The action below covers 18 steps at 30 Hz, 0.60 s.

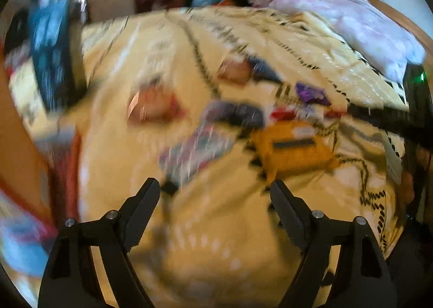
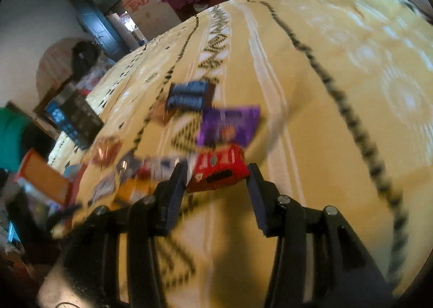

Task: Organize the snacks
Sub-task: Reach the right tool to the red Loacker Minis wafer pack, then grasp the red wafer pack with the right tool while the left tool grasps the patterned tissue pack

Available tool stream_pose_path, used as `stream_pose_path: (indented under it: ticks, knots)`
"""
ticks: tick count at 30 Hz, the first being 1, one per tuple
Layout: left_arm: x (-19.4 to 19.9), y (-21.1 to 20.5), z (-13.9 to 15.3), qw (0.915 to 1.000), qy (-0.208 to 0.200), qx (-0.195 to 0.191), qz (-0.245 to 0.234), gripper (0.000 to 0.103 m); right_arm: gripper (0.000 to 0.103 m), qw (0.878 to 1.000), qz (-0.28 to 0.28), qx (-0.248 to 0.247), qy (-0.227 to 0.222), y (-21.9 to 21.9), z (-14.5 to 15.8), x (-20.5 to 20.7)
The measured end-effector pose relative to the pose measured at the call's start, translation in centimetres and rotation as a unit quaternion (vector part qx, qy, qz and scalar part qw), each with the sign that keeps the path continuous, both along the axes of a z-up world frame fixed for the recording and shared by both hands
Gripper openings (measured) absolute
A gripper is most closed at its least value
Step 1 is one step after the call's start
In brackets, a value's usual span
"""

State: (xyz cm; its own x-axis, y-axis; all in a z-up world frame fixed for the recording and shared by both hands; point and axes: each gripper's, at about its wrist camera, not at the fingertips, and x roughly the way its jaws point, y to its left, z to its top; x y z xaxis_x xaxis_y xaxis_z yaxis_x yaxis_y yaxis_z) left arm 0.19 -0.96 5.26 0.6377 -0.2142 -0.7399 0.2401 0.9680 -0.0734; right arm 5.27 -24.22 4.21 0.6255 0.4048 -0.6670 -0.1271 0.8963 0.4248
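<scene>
Snacks lie scattered on a bed under a yellow patterned bedspread [image 1: 216,227]. The left hand-held gripper [image 1: 215,191] hovers above it, its fingers spread apart and empty — a blurred orange packet [image 1: 292,151] sits at its 1 o'clock, pale wrappers at 11. The right hand-held gripper [image 2: 216,172] is clamped on a red snack packet [image 2: 219,170], lifted just off the cover. A purple packet [image 2: 230,125] lies at its 12 o'clock — two blue bars [image 2: 189,97] beyond.
</scene>
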Motion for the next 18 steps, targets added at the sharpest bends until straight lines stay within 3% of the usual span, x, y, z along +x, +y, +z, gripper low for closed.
stream_pose_path:
  ticks: [2,6,10,12,13,14,18]
  knots:
    - [1.6,-0.2,0.4,1.0,-0.001,0.009,-0.004,0.086,0.047,1.0,-0.003,0.012,0.015,-0.5,-1.4,-0.8]
    - [5.2,1.2,-1.1,0.9988,0.024,0.013,0.041,0.086,0.047,0.999,-0.01,0.025,0.018,-0.9,-2.6,-1.2]
    - [5.8,0.8,-3.5,0.9959,0.089,0.012,0.004,0.086,0.048,1.0,-0.011,0.021,0.014,-0.7,-3.1,-1.1]
    - [4.5,-0.4,-2.9,0.9919,0.111,-0.01,-0.061,0.08,0.048,1.0,-0.009,0.024,0.014,-0.8,-3.2,-1.1]
    - [3.8,-0.9,-2.5,0.9881,0.124,-0.023,-0.088,0.066,0.047,0.999,-0.011,0.028,0.014,-0.8,-3.3,-1.1]
    - [3.2,-1.1,-2.1,0.9853,0.13,-0.033,-0.106,0.058,0.047,0.999,-0.012,0.031,0.014,-0.9,-3.5,-1.1]
    - [3.5,0.4,-1.1,0.9911,0.116,-0.041,-0.052,0.057,0.047,0.999,-0.013,0.033,0.013,-1.0,-3.7,-0.9]
